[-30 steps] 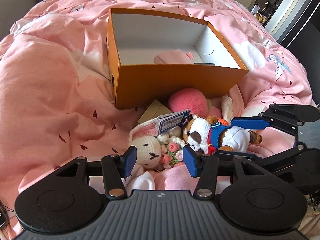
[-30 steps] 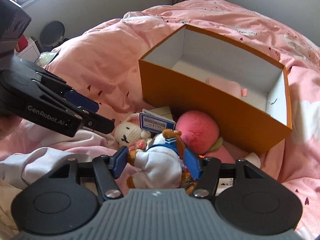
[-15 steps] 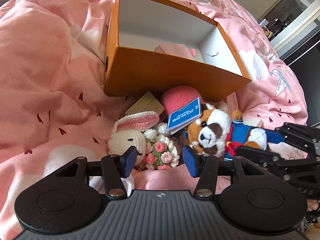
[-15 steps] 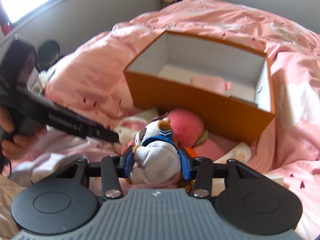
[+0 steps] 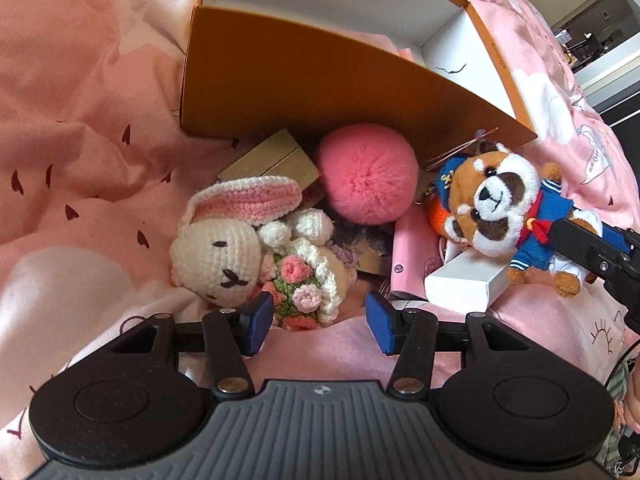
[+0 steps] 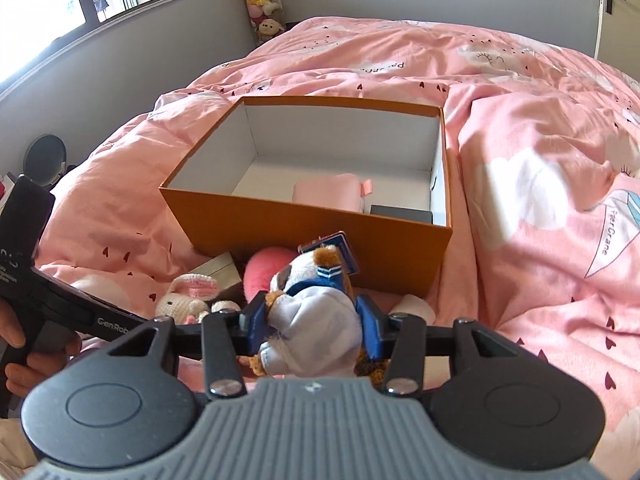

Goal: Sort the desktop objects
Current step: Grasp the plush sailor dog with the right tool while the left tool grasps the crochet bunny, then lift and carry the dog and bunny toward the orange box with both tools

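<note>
Right wrist view shows your right tool (image 6: 310,330) closed on the plush dog (image 6: 316,316), its blue fingers (image 6: 370,332) pressing both sides of the white trousers, the toy's back to the camera and a blue tag above its head. From here you look down into the orange box (image 6: 304,224) on the pink bed (image 6: 540,160): a folded pink cloth (image 6: 328,192) and a small dark box (image 6: 400,214) lie on its white floor near the front wall. Your left hand (image 6: 24,354) grips the handle of the other tool at the left edge.

Left wrist view gives you what that one hides. The dog's face (image 5: 496,208) is visible, with the blue sailor jacket, and the right tool's black arm crosses its body at the right edge; the toy sits close in front of the box's near wall (image 5: 320,92), outside it. Your left tool (image 5: 318,322) is open and holds nothing, its blue fingers (image 5: 258,320) spread just below a crocheted rabbit (image 5: 224,248) with a flower bouquet (image 5: 304,284). Behind the rabbit are a tan carton (image 5: 272,162) and a pink pompom (image 5: 368,174); a white box (image 5: 466,284) lies under the dog, beside a pink case (image 5: 412,248). The box's contents are mostly hidden from this low angle.
</note>
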